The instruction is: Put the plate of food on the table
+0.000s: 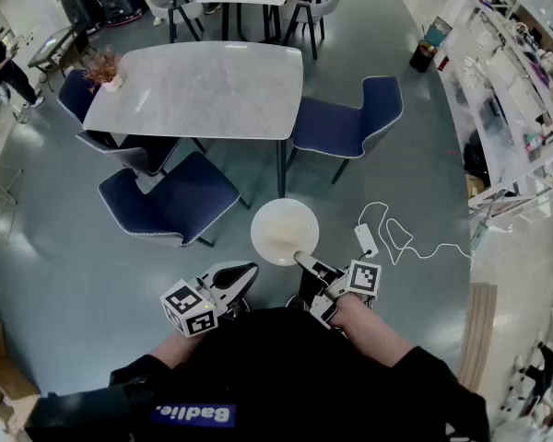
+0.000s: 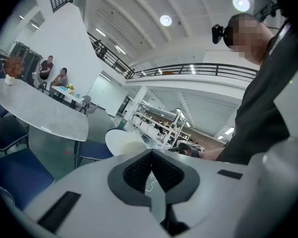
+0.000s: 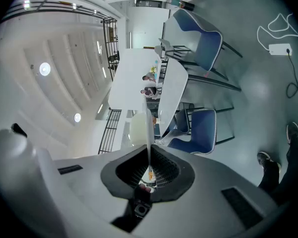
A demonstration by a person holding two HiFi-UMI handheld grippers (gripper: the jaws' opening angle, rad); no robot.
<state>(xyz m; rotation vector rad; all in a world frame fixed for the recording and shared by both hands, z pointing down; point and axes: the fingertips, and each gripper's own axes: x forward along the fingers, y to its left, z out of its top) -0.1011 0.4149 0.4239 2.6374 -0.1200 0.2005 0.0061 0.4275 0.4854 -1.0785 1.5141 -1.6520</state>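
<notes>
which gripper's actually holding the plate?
The right gripper: it is shut on the near rim of the white plate. The left gripper is shut too, but on nothing, and does not touch the plate.

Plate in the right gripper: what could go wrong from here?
1. The right gripper pinches the plate at one rim edge only, with the left gripper idle: it may tip or slip.
2. A blue chair stands before the table; the plate could bump it.

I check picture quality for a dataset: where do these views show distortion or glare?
Head view: fisheye bends the table edges; plate looks washed out. Left gripper view: lamps flare. Right gripper view: dark corners, plate edge-on as a thin line.
</notes>
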